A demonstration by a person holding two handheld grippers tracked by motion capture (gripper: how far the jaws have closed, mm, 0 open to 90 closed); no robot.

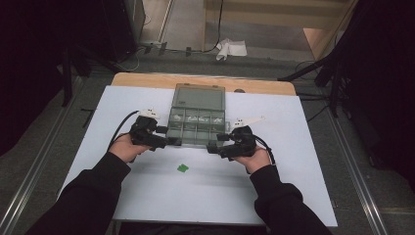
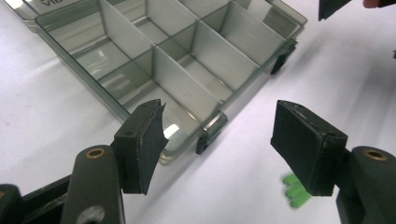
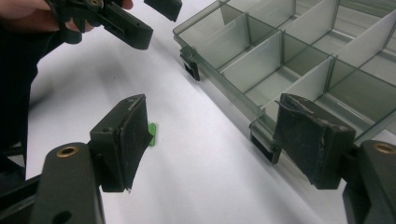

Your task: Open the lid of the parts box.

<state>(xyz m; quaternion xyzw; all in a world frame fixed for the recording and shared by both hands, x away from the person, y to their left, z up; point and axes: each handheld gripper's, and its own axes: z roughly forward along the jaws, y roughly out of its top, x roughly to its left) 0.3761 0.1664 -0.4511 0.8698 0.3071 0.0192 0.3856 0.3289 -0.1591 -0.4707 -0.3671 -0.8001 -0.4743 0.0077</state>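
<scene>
Your left gripper (image 1: 172, 141) sits at the near left corner of the smoke-grey compartment box (image 1: 196, 128), its fingers (image 2: 140, 144) spread wide with nothing between them — one finger overlaps the box's front corner in the left gripper view, and a latch (image 2: 211, 133) lies in the gap just beyond. Your right gripper (image 1: 211, 147) hovers at the near right corner, fingers (image 3: 313, 137) likewise apart and empty. The box lies open on the white surface (image 1: 293, 147), lid folded back. A small green piece (image 1: 182, 168) rests on the surface between your hands, just nearer you than the box.
</scene>
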